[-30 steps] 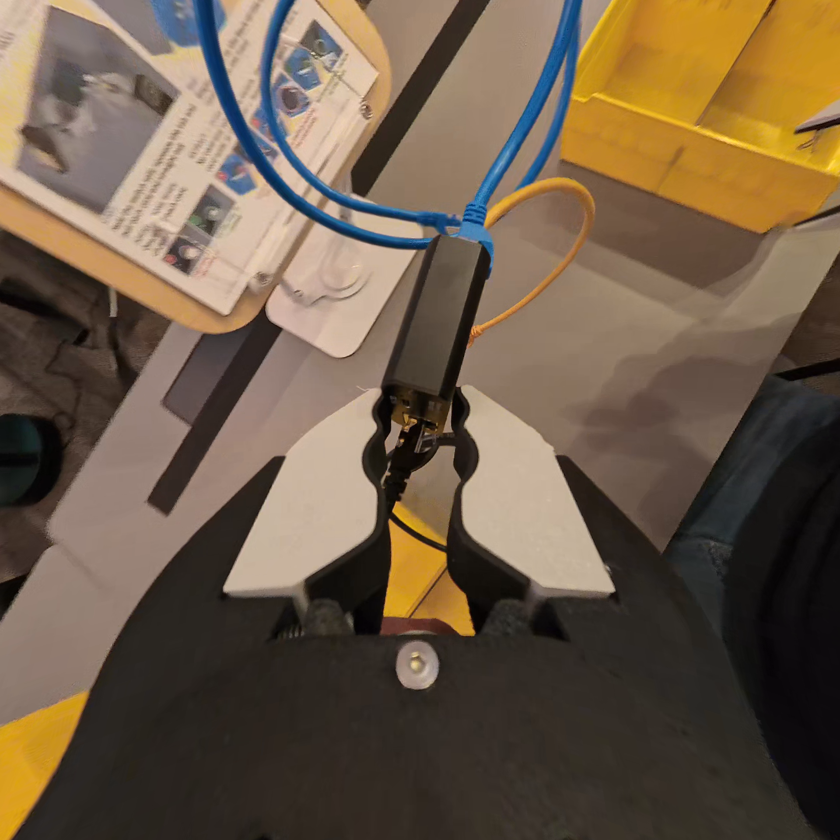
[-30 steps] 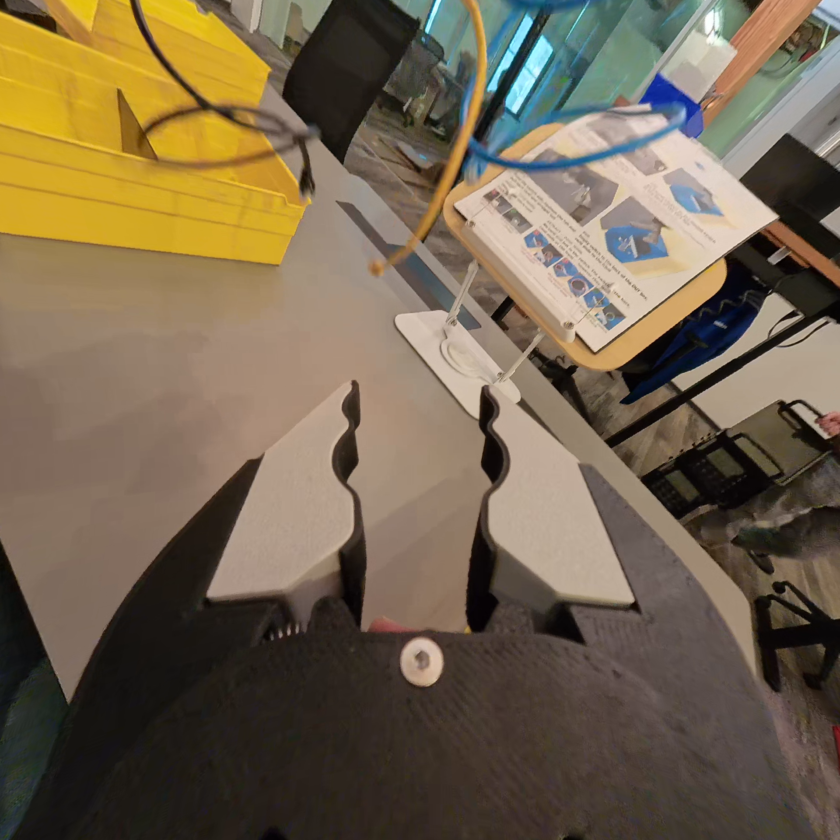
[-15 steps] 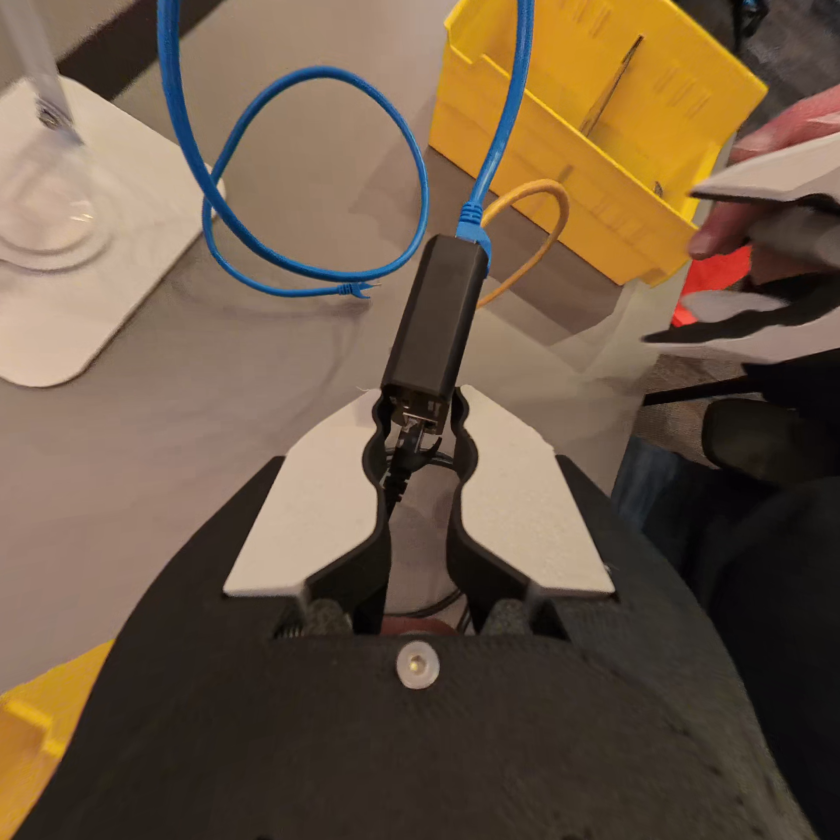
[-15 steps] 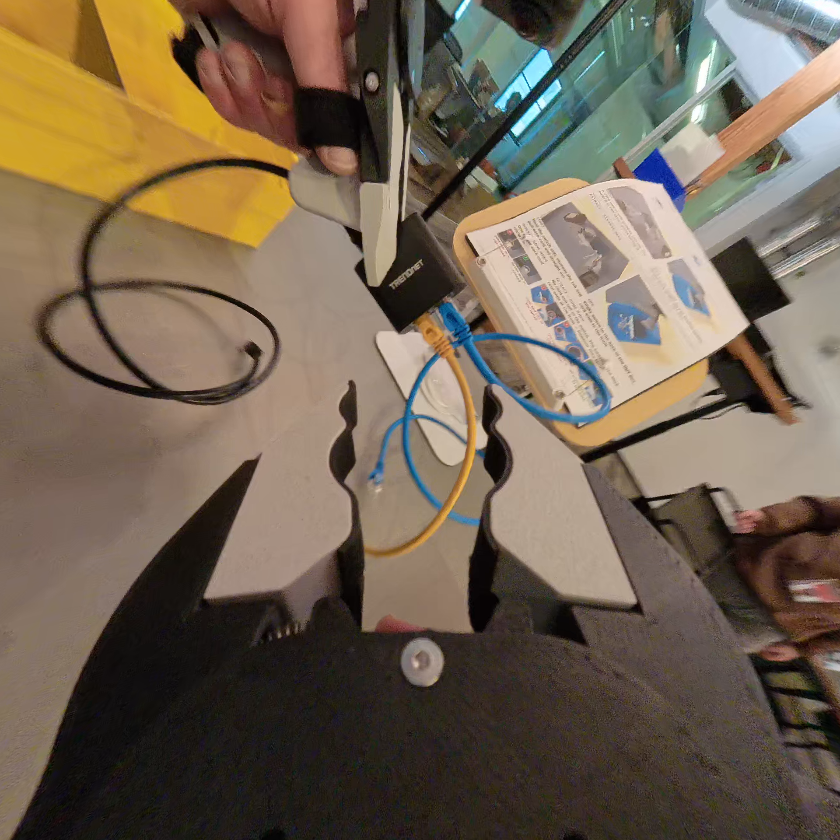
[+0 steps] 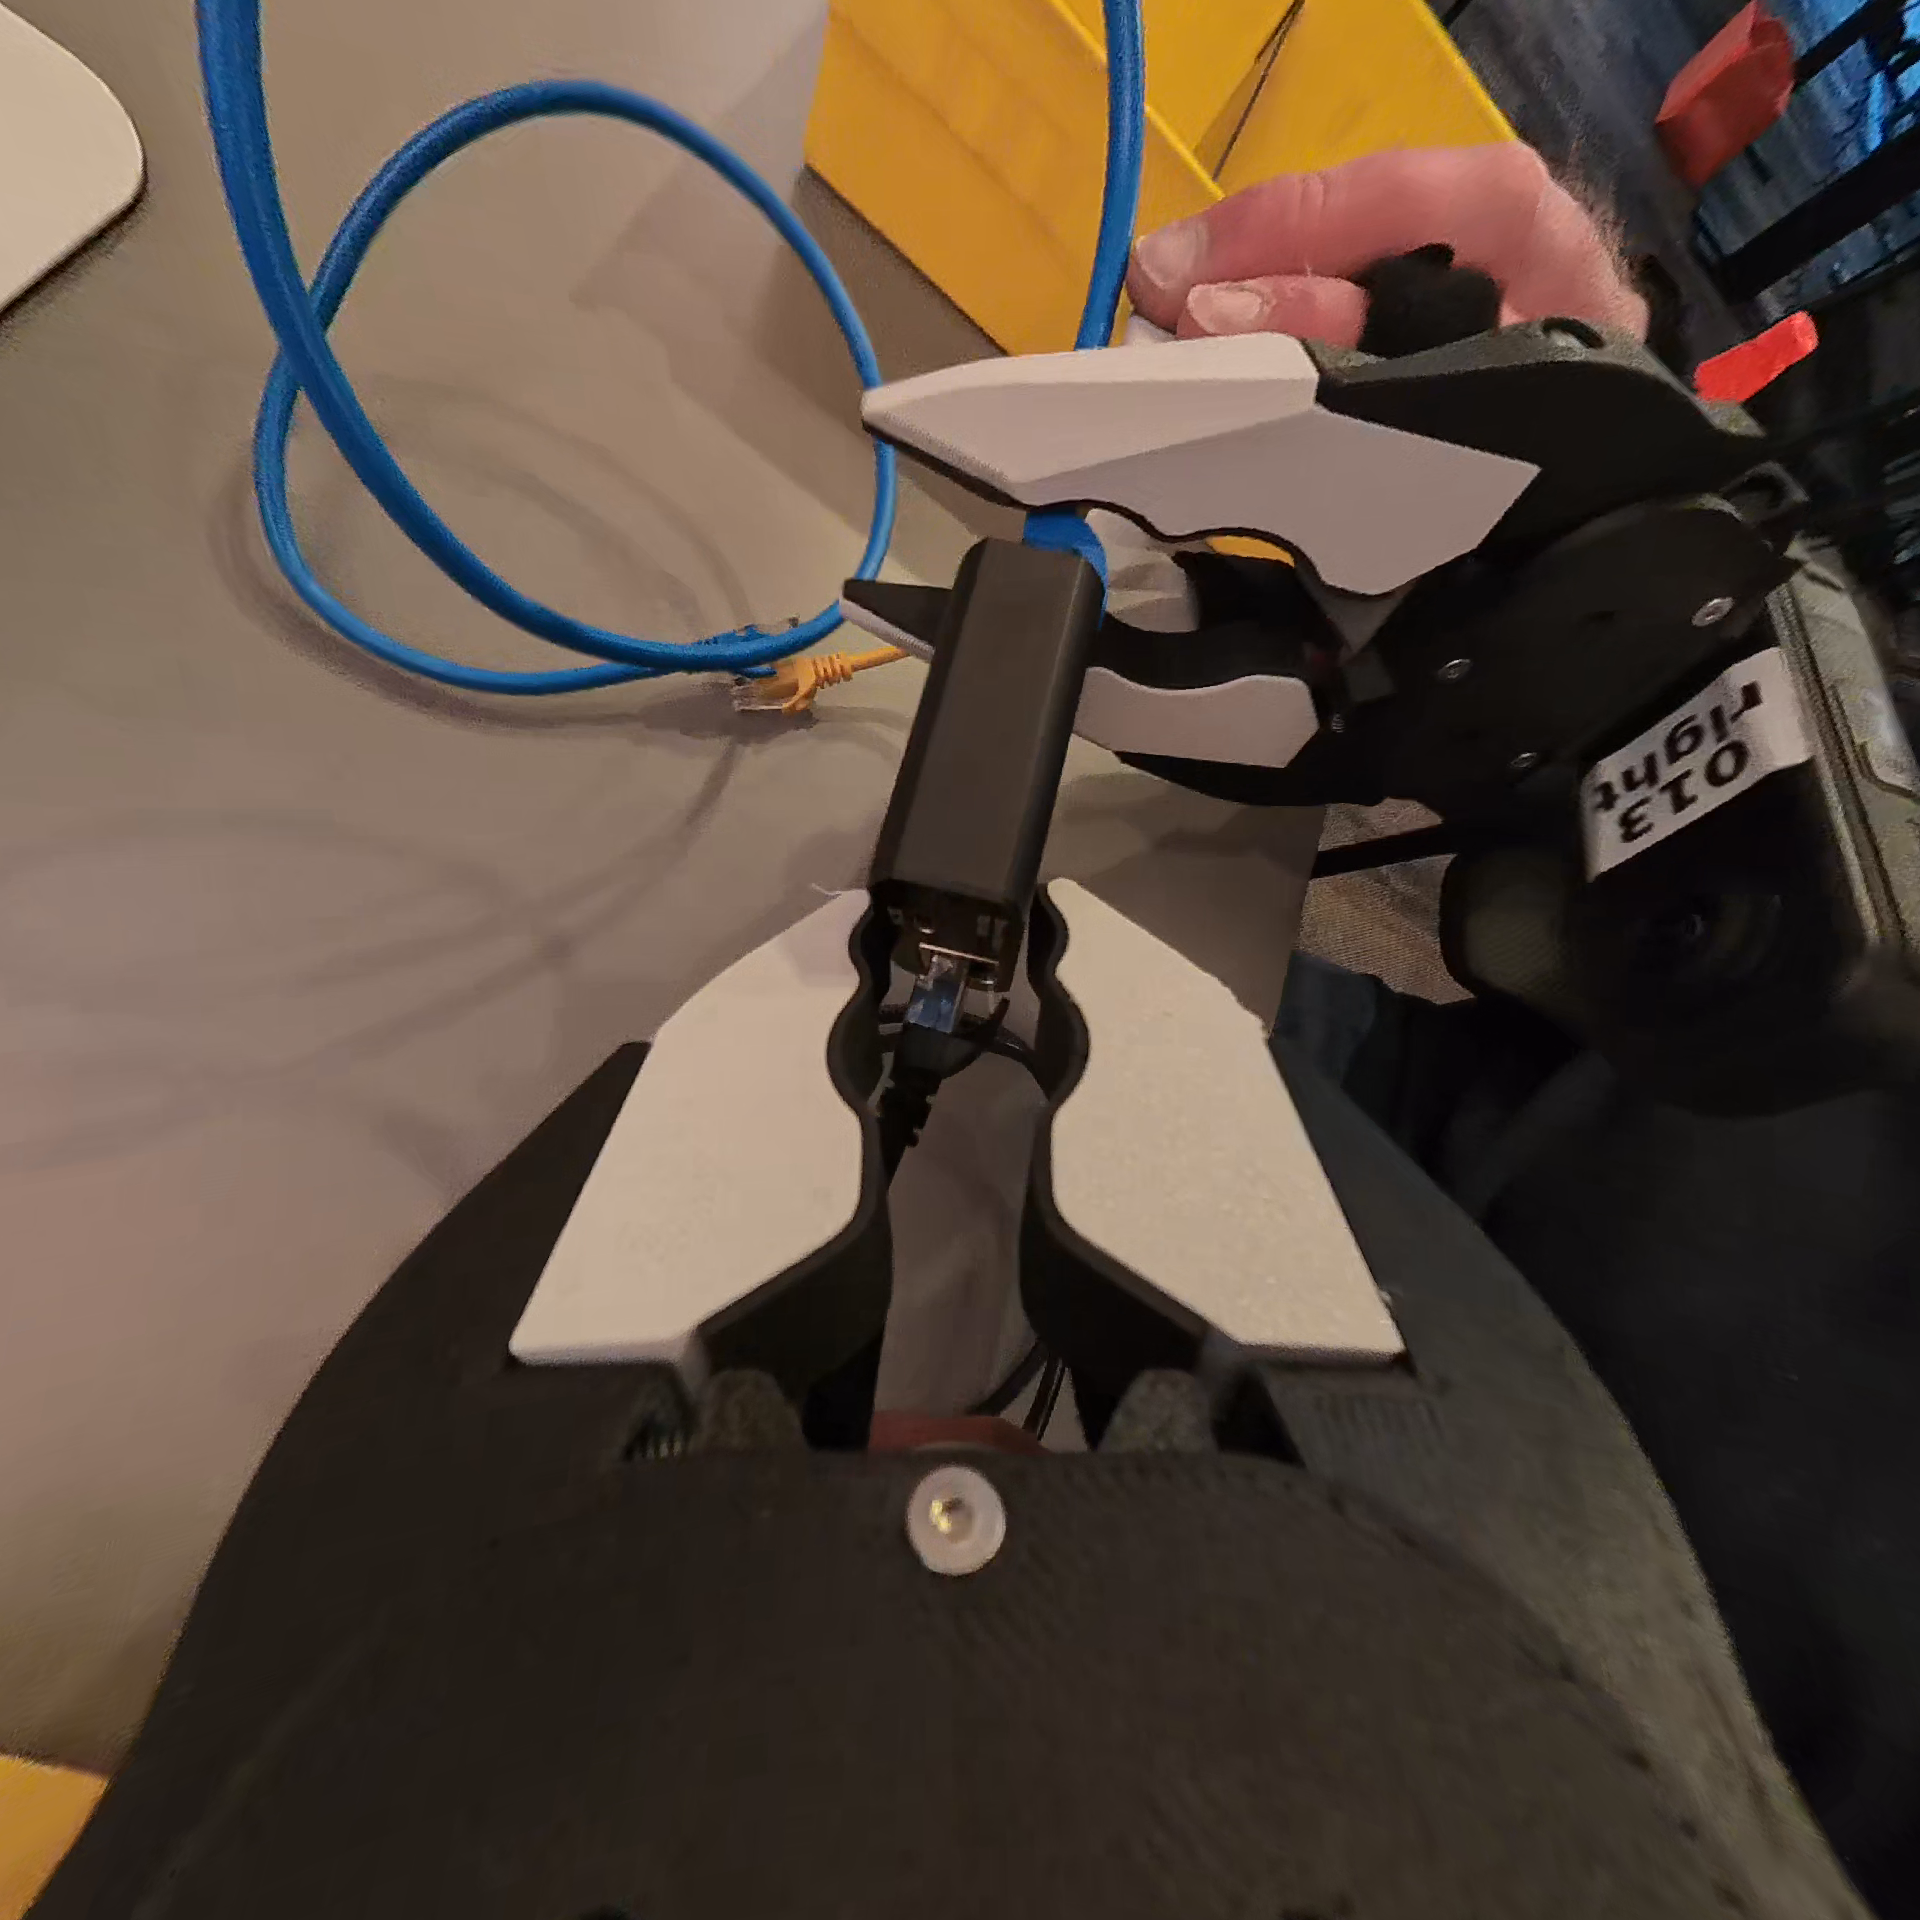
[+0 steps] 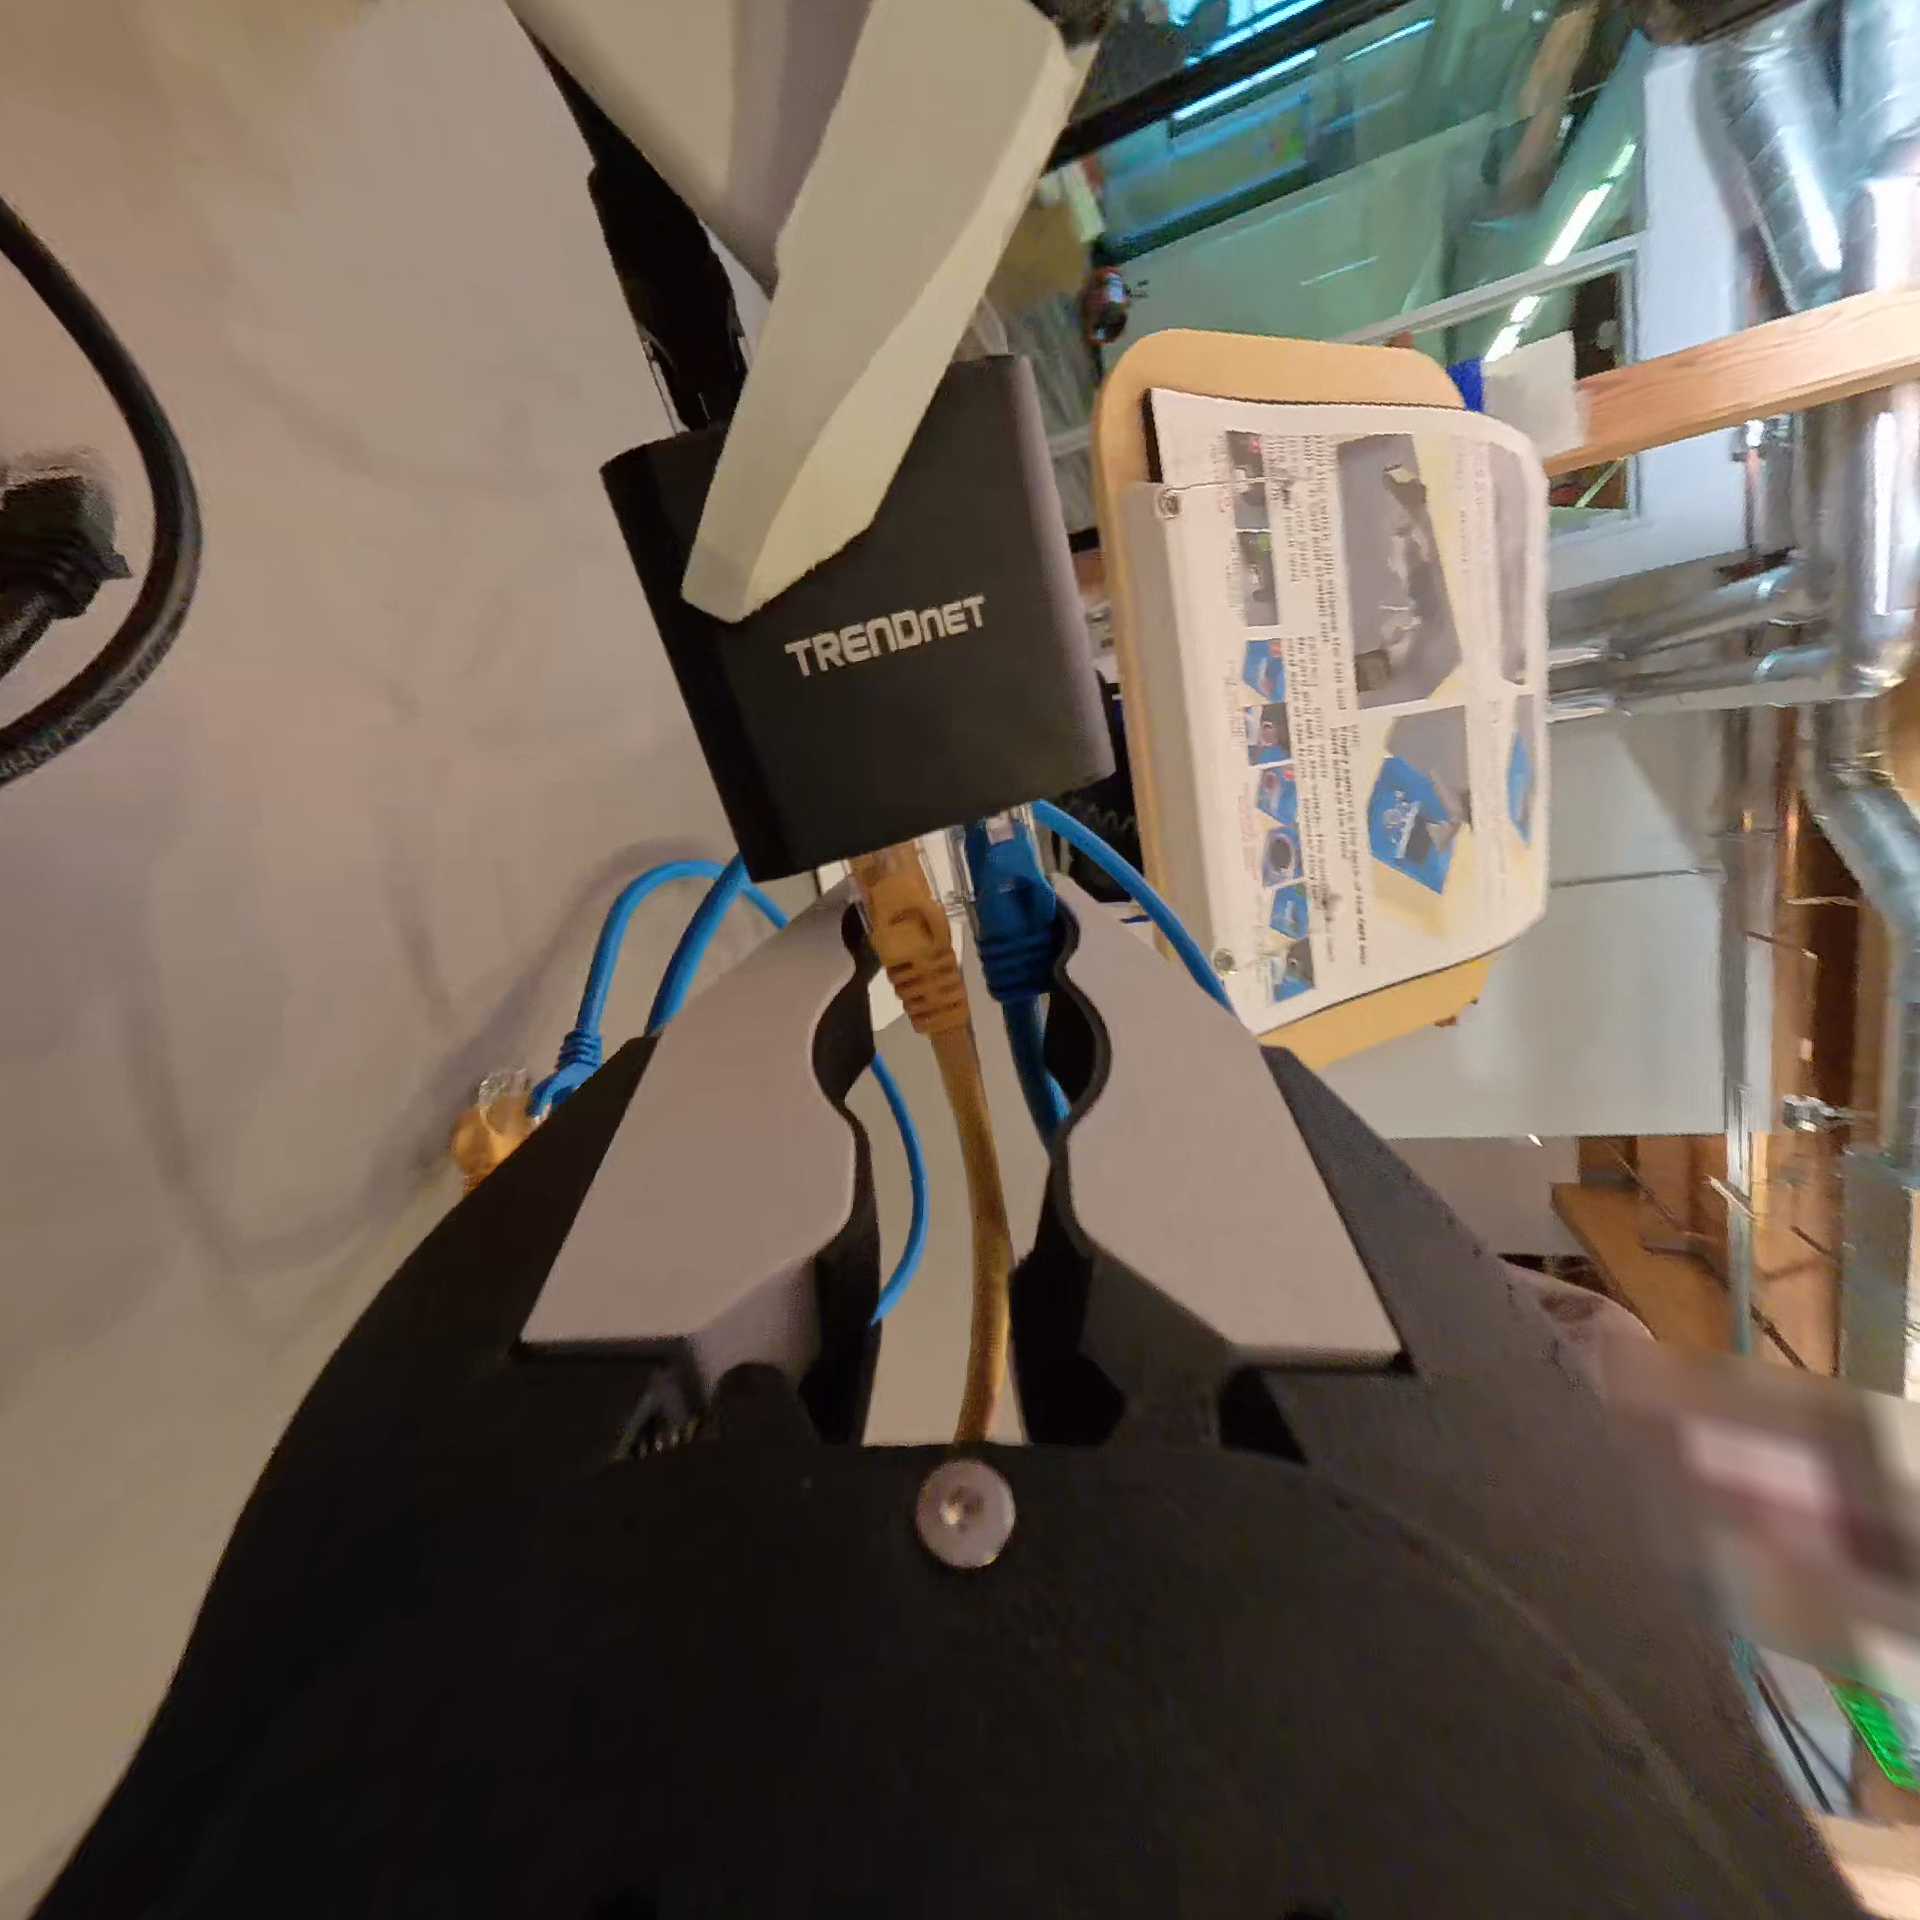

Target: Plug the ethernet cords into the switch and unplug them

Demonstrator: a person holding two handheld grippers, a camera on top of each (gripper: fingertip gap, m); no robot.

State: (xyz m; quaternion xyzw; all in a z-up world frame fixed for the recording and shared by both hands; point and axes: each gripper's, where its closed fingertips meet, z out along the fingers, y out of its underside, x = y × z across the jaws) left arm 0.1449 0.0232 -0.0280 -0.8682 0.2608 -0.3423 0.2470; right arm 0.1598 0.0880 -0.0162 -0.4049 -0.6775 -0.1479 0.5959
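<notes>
My left gripper [image 5: 956,925] is shut on the near end of the black switch [image 5: 987,748] and holds it above the grey table [image 5: 312,935]. A black cord [image 5: 914,1060] is plugged into that end. At the far end an orange plug [image 6: 920,935] and a blue plug [image 6: 1013,904] sit in the switch [image 6: 914,665]. My right gripper [image 6: 956,935] has closed around both plugs, its jaws touching them. It also shows in the left wrist view [image 5: 883,509]. The cords' loose ends, orange [image 5: 779,691] and blue [image 5: 748,634], lie on the table.
A yellow bin [image 5: 1039,156] stands at the back of the table. A white stand base [image 5: 52,156] is at the far left, and an instruction board [image 6: 1351,675] stands beyond the switch. A hand [image 5: 1351,239] holds the right gripper. A black cord loop [image 6: 156,520] hangs at the left. The left gripper's tips are roughly 7 cm from the right gripper's.
The right gripper has moved in from the side to the switch's far end and narrowed its jaws around the two plugs. The left gripper has lowered the switch toward the table, still gripping it.
</notes>
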